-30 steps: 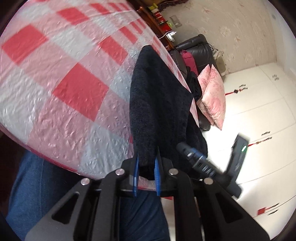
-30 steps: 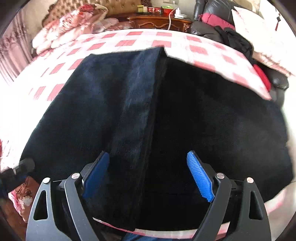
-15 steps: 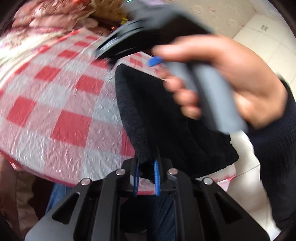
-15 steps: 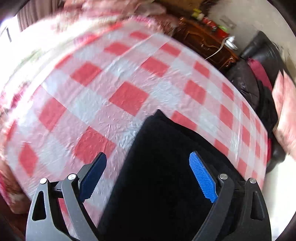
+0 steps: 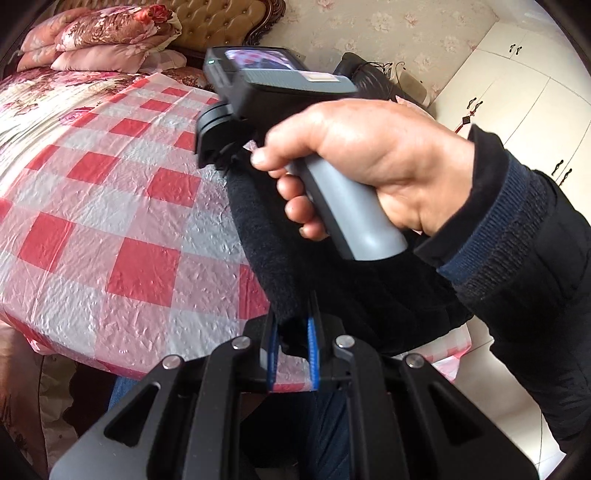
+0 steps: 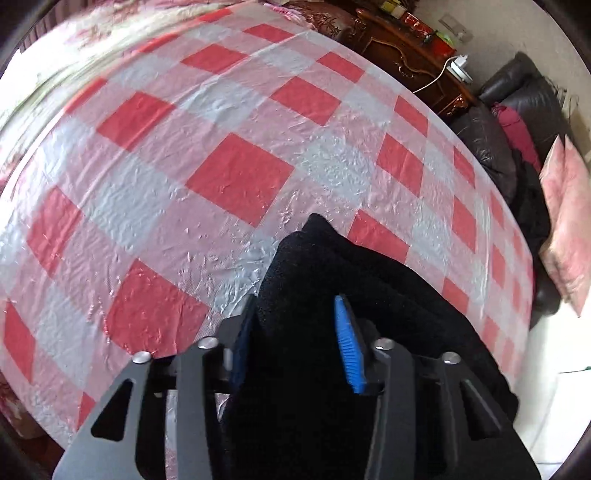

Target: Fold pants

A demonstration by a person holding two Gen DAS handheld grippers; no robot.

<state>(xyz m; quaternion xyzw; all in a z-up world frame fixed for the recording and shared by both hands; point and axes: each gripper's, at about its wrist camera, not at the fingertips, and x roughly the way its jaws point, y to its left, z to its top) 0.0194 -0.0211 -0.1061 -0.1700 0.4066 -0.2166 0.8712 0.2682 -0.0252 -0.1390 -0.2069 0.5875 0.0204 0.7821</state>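
Black fleecy fabric of the dark folded pants (image 5: 280, 266) sits at the near right edge of the bed's red-and-white checked plastic sheet (image 5: 129, 206). I have my left hand-held gripper (image 5: 291, 347) clamped on its near corner, my right hand-held gripper (image 6: 295, 339) closing around a far bunch. The thick layers may slip out and unfold, I judge.

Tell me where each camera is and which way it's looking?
Left wrist: sits on the left gripper, looks across the checked bed cover toward the headboard; shows the right hand and sleeve.
Right wrist: sits on the right gripper, looks across the bed toward a wooden cabinet and sofa; no body shows.
Both show the black pants on that cover.
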